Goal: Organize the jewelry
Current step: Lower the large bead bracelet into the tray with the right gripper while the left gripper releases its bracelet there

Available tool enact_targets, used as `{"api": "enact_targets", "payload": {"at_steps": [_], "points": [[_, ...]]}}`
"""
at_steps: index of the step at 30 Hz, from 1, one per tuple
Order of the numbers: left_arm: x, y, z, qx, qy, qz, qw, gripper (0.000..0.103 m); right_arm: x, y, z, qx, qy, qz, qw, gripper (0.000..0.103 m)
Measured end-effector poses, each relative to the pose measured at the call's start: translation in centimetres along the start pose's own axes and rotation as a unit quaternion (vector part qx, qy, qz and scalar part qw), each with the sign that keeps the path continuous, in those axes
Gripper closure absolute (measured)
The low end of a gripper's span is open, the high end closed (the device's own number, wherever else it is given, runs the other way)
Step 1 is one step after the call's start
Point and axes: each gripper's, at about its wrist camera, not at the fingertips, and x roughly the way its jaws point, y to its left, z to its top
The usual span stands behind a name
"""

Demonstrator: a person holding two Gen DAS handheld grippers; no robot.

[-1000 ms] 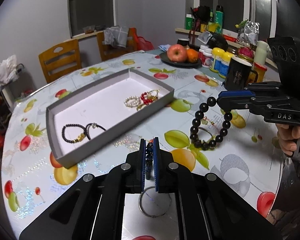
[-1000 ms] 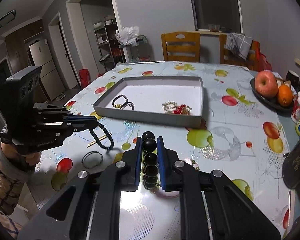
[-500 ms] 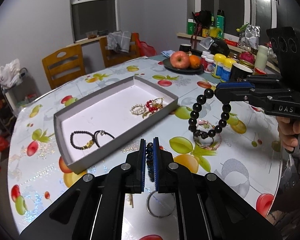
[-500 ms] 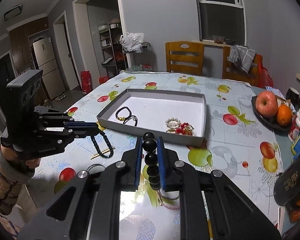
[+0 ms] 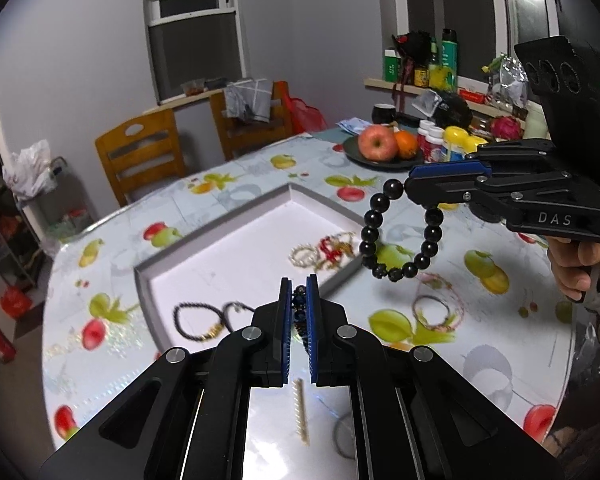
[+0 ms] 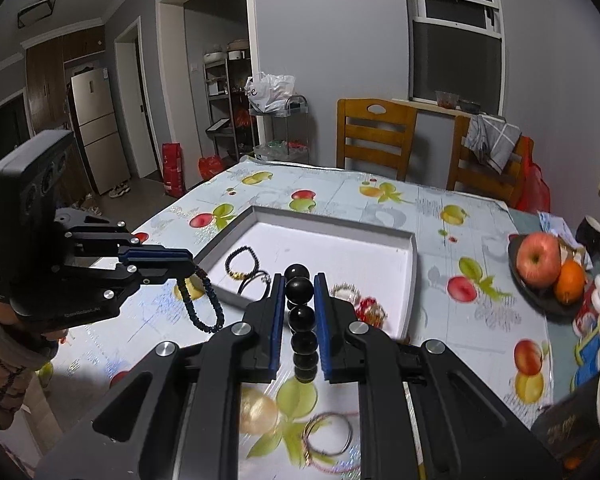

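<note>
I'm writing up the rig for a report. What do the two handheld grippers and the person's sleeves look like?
Both the left gripper and right gripper are matte black linkage frames with silver pivot screws and blue finger pads. Each carries a black box with three round holes; the right's body reads "DAS" and shows a small green light. A patterned knit sleeve with grey cuff covers the left wrist.

A home dining room is being shown: a table [image 6: 380, 208] is being covered by a fruit-print cloth, wooden chairs [image 6: 374, 136] are being kept along it, a fridge [image 6: 100, 136] is being glimpsed past the doorway, and a fruit plate [image 5: 384, 158] and condiment bottles [image 5: 440, 60] are being stored nearby.
</note>
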Motion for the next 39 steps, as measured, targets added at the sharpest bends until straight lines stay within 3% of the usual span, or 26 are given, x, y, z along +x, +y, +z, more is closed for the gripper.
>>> {"api": "enact_targets", "payload": {"at_steps": [12, 27, 39], "points": [[2.6, 4.5, 2.9, -0.022, -0.002, 0.025, 0.9994, 0.095, 4.3, -0.8, 3.8, 0.001, 0.002, -0.006, 1.0, 0.089], [10.3, 9.5, 1.8, -0.102, 0.022, 0.005, 0.9945, 0.095, 13.2, -2.6, 4.4, 0.048, 0.035, 0.006, 0.998, 0.089], [14.2, 13.2, 1.0, -0.124, 0.048, 0.05, 0.9898, 0.095, 20.2, -8.8, 3.1, 0.103, 0.092, -0.066, 0.988, 0.089]]}}
